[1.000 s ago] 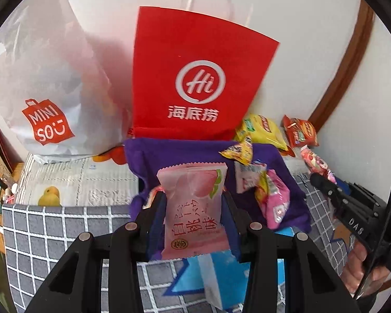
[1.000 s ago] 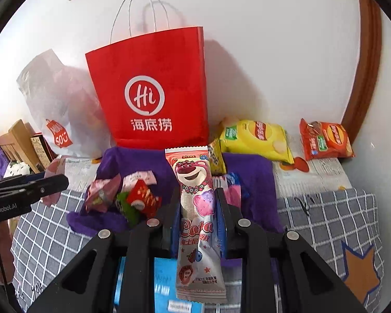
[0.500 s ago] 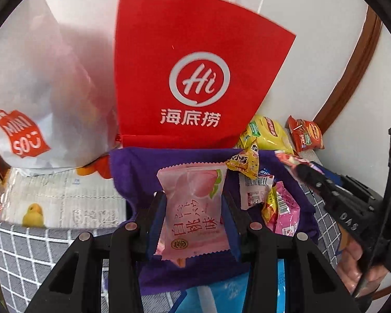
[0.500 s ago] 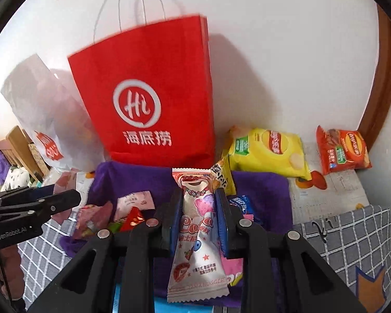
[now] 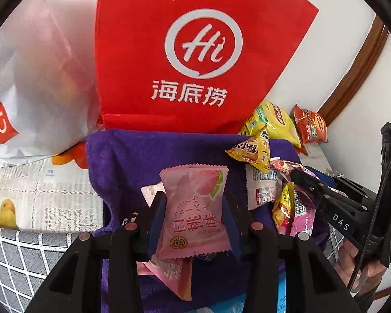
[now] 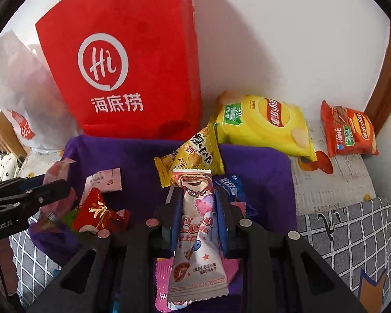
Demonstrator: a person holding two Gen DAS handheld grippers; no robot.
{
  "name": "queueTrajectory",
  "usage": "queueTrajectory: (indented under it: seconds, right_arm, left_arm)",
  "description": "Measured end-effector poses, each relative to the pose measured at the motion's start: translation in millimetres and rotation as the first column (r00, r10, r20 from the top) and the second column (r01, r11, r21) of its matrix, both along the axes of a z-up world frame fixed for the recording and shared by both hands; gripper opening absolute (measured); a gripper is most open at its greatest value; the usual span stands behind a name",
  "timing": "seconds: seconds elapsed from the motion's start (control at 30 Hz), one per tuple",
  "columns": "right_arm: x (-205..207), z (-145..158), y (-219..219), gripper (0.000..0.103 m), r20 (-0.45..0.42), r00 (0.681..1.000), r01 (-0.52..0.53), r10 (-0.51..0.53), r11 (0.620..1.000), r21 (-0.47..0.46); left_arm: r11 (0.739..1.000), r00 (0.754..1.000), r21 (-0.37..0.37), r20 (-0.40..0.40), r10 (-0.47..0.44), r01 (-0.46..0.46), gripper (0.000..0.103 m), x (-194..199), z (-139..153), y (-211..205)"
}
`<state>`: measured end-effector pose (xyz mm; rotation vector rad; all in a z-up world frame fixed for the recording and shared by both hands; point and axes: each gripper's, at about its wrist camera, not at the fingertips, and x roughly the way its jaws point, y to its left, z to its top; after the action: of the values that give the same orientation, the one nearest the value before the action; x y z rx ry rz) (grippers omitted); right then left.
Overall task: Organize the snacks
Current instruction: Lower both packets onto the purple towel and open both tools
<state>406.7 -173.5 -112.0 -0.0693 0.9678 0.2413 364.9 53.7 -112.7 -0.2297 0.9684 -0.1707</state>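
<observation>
My left gripper (image 5: 193, 203) is shut on a pink peach snack packet (image 5: 195, 208) and holds it above a purple cloth (image 5: 133, 156). My right gripper (image 6: 198, 203) is shut on a white and pink Lotso bear snack packet (image 6: 195, 224) over the same purple cloth (image 6: 260, 161). Loose small snacks lie on the cloth, among them a yellow triangular packet (image 5: 250, 151) (image 6: 193, 156) and a red packet (image 6: 96, 211). A red paper bag with a "Hi" logo (image 5: 195, 52) (image 6: 122, 67) stands upright just behind the cloth.
A white MINISO bag (image 5: 26, 78) (image 6: 15, 91) stands left of the red bag. A yellow Lay's chip bag (image 6: 263, 127) and a red Lay's bag (image 6: 349, 133) lie at the back right by the wall. Newspaper (image 5: 39, 193) and a grey checked cover (image 6: 352, 234) lie underneath.
Both grippers moved forward and closer to the red bag, each still holding its packet; the bag and the cloth now fill more of both views.
</observation>
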Motion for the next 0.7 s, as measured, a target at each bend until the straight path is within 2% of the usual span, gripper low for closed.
queueTrajectory:
  seconds: [0.1,0.2,0.37,0.5,0.7]
  right_arm:
    - [-0.3,-1.8,3.5,0.026,0.004,1.0,-0.013,0.013,1.0,-0.013]
    - [-0.9,-3.0,5.2,0.036,0.002,1.0,-0.024,0.024,0.999,-0.024]
    - [-2.7,2.1,3.3,0.039,0.008,1.0,-0.025,0.025,1.0,-0.016]
    - [-5.8,7.2,3.7,0.051,0.023,0.999,-0.037,0.038,0.999,-0.022]
    - [-6.7,6.4,6.9,0.051,0.011,0.999,-0.05,0.051,0.998,-0.029]
  left_arm:
    - [1.0,1.0,0.005,-0.002,-0.002,0.002,0.042,1.5,-3.3,-4.0]
    - [1.0,1.0,0.021,-0.004,-0.008,0.008,0.042,2.2,-5.7,-9.0]
    - [1.0,1.0,0.015,-0.018,-0.007,0.007,0.043,5.2,-10.2,-12.7]
    - [1.0,1.0,0.024,-0.022,0.003,-0.002,0.045,6.6,-13.2,-15.7]
    - [1.0,1.0,0.031,-0.029,0.0,0.001,0.05,6.6,-13.9,-18.2]
